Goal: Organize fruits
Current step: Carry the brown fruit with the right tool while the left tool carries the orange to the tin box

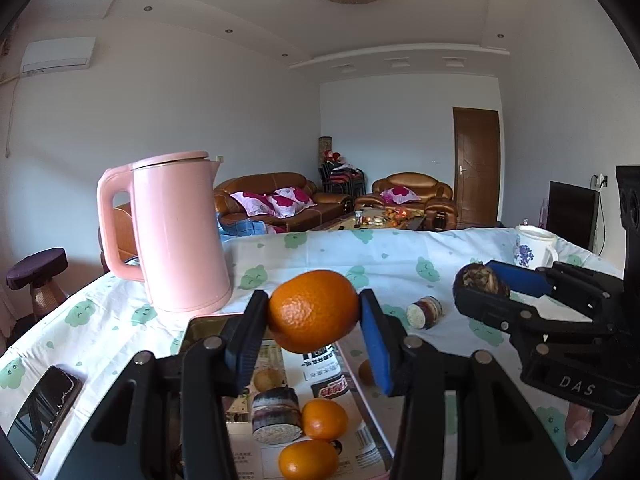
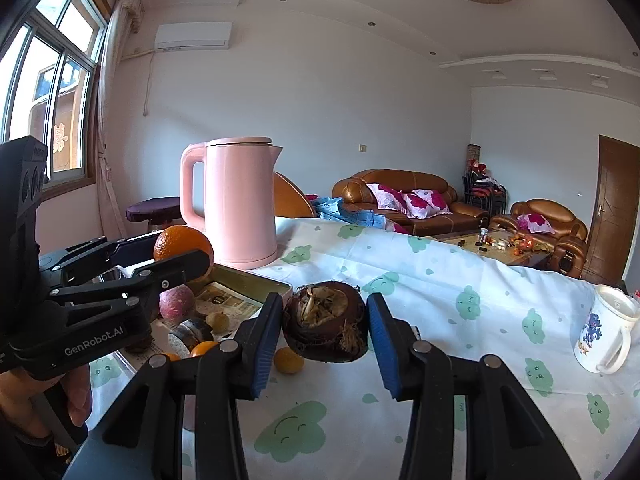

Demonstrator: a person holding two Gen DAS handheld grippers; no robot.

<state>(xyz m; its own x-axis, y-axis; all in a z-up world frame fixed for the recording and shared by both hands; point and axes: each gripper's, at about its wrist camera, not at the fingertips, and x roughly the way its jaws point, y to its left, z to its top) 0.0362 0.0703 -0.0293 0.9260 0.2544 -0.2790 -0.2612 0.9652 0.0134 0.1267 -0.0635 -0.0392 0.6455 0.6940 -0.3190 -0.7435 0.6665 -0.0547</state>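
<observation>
My left gripper (image 1: 314,314) is shut on a large orange (image 1: 313,310), held above a metal tray (image 1: 362,364) lined with printed paper. In the tray lie two small oranges (image 1: 324,418), a cut piece of dark sugarcane (image 1: 276,414) and a small brown fruit (image 1: 268,378). My right gripper (image 2: 322,322) is shut on a dark brown taro root (image 2: 326,326), lifted above the tablecloth. From the right wrist view, the left gripper (image 2: 184,266) with its orange (image 2: 182,246) hangs over the tray (image 2: 256,280), where a purple-red fruit (image 2: 177,304) also lies. A small orange (image 2: 288,360) rests on the cloth beside the tray.
A pink kettle (image 1: 180,232) stands behind the tray. A short sugarcane piece (image 1: 425,312) lies on the cloth mid-table. A white mug (image 2: 606,330) sits at the right. A dark phone (image 1: 44,412) lies near the left table edge. The cloud-print cloth (image 2: 440,280) covers the table.
</observation>
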